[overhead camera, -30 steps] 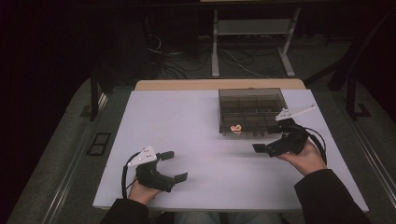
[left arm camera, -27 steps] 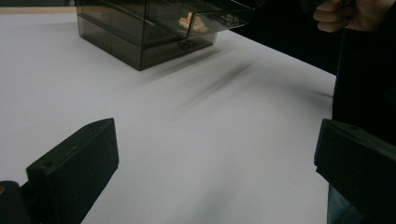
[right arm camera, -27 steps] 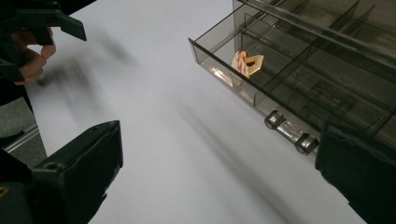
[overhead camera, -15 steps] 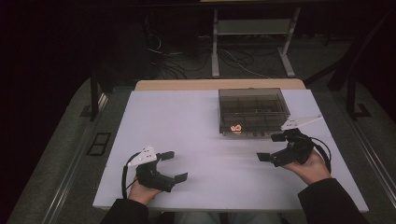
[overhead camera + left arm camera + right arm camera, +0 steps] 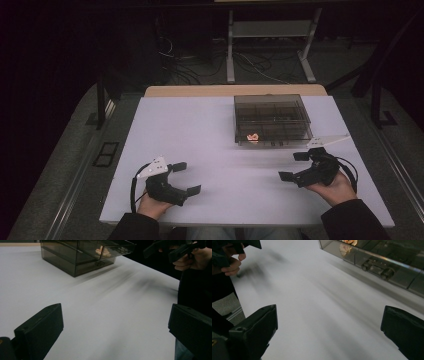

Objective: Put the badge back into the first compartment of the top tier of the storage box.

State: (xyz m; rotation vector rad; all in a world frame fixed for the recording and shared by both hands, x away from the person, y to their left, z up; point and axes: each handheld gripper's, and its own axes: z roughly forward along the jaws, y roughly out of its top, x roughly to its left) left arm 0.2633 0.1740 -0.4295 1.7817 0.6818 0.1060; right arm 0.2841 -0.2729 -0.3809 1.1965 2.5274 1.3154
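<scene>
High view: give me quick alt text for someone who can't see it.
A person's two hands hold the left gripper and right gripper, jaws open and empty, over a white table. A smoky clear compartment box sits at the far right, with a small orange item inside.

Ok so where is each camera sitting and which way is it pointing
High view: above the person's side, looking forward and down on the white table; both forearms, left hand-held gripper, right hand-held gripper.
Left gripper view: low over the table, facing the smoky plastic box; own open jaws below.
Right gripper view: low, angled along the box's latched front; own open jaws below.
Shared: the box and the orange item inside.
</scene>
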